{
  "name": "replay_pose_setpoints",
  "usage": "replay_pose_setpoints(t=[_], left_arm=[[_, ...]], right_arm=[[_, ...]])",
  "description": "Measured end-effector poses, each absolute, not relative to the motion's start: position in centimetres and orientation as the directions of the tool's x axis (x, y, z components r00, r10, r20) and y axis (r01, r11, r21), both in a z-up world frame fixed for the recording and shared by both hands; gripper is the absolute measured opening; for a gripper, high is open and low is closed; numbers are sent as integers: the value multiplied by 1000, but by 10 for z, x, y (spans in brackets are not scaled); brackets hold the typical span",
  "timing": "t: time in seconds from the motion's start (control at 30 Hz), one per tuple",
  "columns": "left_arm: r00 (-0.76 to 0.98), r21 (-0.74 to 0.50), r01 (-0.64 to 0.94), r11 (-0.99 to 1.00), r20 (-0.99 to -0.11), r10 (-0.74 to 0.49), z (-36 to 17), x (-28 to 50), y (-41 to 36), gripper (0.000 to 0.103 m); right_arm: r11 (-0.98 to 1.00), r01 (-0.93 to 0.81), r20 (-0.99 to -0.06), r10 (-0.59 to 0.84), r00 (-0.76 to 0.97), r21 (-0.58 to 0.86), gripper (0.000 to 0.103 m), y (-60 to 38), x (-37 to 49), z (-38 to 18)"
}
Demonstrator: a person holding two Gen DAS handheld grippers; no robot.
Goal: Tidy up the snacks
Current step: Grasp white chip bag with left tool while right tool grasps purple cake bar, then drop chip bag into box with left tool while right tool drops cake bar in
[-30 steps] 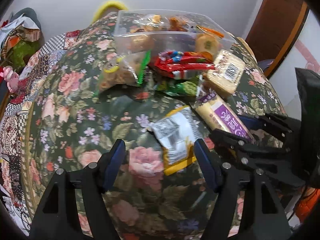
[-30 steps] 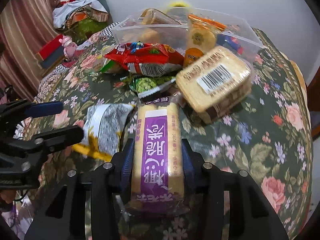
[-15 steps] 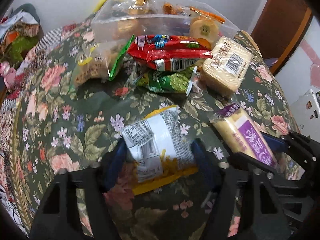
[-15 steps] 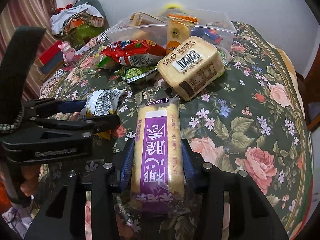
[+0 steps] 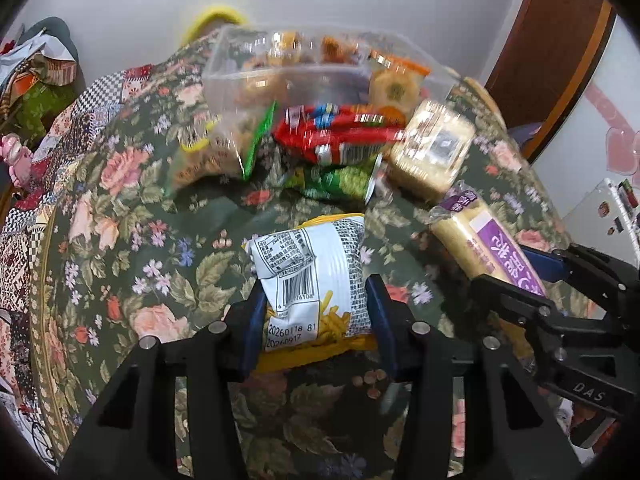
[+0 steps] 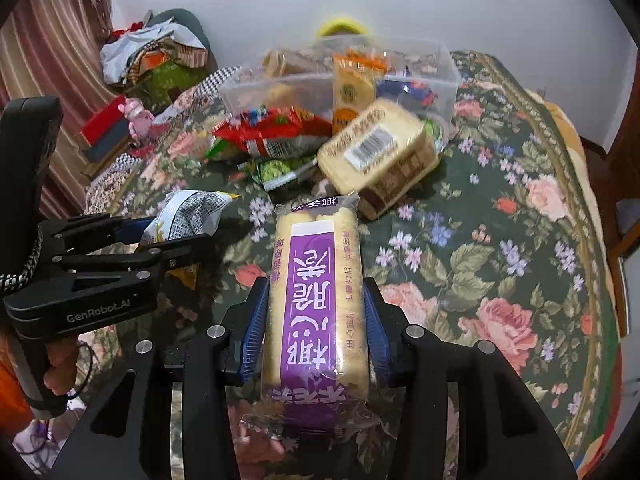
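Observation:
A white and yellow chip bag (image 5: 312, 276) lies on the floral tablecloth (image 5: 132, 264). My left gripper (image 5: 316, 304) straddles its near end, jaws closing, both blue pads against its sides. The bag (image 6: 188, 216) shows again in the right wrist view, pinched in the left gripper (image 6: 160, 236). My right gripper (image 6: 314, 320) is shut on a long purple wafer packet (image 6: 316, 280), held lengthwise just above the cloth. In the left wrist view, that packet (image 5: 488, 240) and the right gripper (image 5: 532, 276) sit at the right. A clear plastic box (image 5: 280, 76) of snacks stands at the back.
In front of the box (image 6: 440, 80) lie a red bag (image 5: 340, 136), a green packet (image 5: 344, 180), a clear bag of crackers (image 5: 216, 152) and a tan cracker block (image 6: 380, 156). Clothes on a chair (image 6: 152, 56) lie beyond the table's left edge. A wooden door (image 5: 560, 52) is at right.
The left gripper's jaws have come in from wide apart onto the chip bag's sides. The right gripper has risen a little and pulled back from the pile with the purple packet.

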State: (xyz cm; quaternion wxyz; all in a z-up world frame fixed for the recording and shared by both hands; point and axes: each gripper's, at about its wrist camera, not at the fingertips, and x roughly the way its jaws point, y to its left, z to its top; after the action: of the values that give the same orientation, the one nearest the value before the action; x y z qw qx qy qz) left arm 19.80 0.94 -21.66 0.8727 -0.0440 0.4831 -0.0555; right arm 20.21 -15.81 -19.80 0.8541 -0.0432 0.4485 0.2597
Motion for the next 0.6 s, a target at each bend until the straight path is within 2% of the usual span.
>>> replay_pose_setpoints(t=[0.6], left_arm=[[682, -132, 79, 988, -716, -150, -133, 237, 9, 47]], right_arm=[[899, -420, -664, 390, 638, 124, 42, -173, 250, -128]])
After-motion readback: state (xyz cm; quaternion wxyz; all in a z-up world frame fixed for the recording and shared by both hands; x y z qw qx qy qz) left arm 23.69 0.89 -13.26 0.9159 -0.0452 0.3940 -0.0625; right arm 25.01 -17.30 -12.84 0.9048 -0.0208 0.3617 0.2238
